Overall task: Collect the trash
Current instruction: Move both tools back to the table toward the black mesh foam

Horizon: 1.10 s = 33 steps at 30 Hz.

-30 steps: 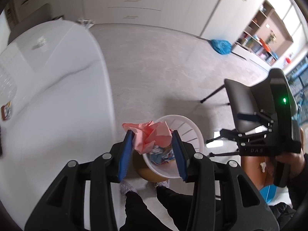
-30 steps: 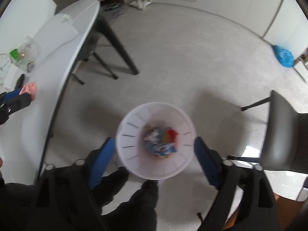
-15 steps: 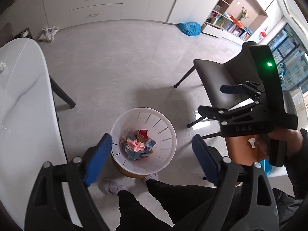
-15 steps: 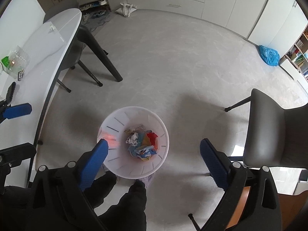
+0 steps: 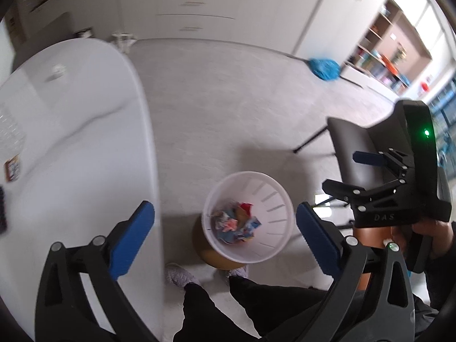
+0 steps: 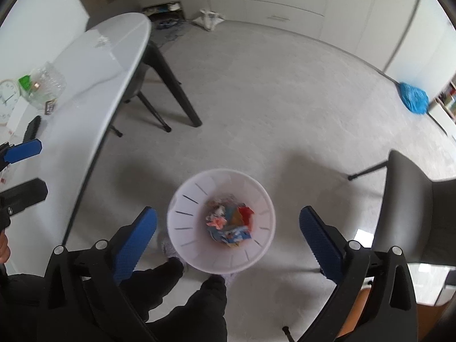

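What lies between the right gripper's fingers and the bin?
Nothing: in the right wrist view the right gripper, jaws opening, hangs empty over the bin.

Left gripper [image 5: 225, 228] over a white bin [image 5: 280, 208], jaws opening, nothing between the blue pads [image 5: 131, 242]. Crumpled coloured trash [image 5: 236, 223] at the bin's bottom, perhaps paper, blurred. White table [image 5: 71, 142] at left. Right gripper [image 5: 346, 172] at right, jaws apart, in a hand [image 5: 427, 233]. Grey chair [image 5: 350, 148] behind.

Black gripper [image 5: 225, 238] frames, blue ribbed pads, silver screws, black trousers [image 6: 182, 305]
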{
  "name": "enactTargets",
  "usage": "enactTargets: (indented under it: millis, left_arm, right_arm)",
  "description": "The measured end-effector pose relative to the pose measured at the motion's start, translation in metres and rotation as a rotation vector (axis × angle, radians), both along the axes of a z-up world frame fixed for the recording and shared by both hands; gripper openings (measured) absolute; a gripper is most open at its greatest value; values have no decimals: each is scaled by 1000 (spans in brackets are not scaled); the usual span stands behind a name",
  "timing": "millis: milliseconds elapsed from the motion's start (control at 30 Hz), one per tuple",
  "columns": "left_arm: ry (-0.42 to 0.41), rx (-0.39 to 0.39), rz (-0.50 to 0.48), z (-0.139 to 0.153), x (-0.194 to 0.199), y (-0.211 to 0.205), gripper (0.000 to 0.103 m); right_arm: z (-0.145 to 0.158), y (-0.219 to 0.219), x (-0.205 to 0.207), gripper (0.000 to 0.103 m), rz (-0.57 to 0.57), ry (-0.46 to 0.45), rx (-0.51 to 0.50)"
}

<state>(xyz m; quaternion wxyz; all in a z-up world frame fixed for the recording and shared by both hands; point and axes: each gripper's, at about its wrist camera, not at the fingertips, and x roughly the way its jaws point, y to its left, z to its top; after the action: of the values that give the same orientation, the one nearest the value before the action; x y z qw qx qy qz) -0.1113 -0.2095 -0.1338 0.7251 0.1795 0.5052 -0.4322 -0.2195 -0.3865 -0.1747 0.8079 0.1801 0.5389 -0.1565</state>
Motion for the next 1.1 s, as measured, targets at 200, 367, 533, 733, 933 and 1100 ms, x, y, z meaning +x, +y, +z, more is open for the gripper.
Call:
enactTargets:
  millis: [200, 367, 533, 733, 933, 1100]
  left_arm:
    - [-26, -6, 198, 10, 42, 57, 95]
    - [-36, 0, 396, 14, 78, 118, 95]
    - [-53, 12, 570, 14, 107, 180, 95]
    - [-81, 41, 738, 9, 138, 248, 95]
    - [-70, 59, 858, -2, 169, 300, 95]
    - [11, 44, 1041, -20, 205, 334, 95]
  right_arm:
    - [14, 35, 51, 100, 111, -47, 7]
    - [28, 75, 103, 100, 224, -92, 20]
    - [39, 119, 155, 100, 356, -129, 27]
    - [47, 171, 211, 100, 493, -151, 38]
    - [51, 208, 255, 100, 567, -164, 61]
    - [49, 232, 285, 100, 601, -162, 70]
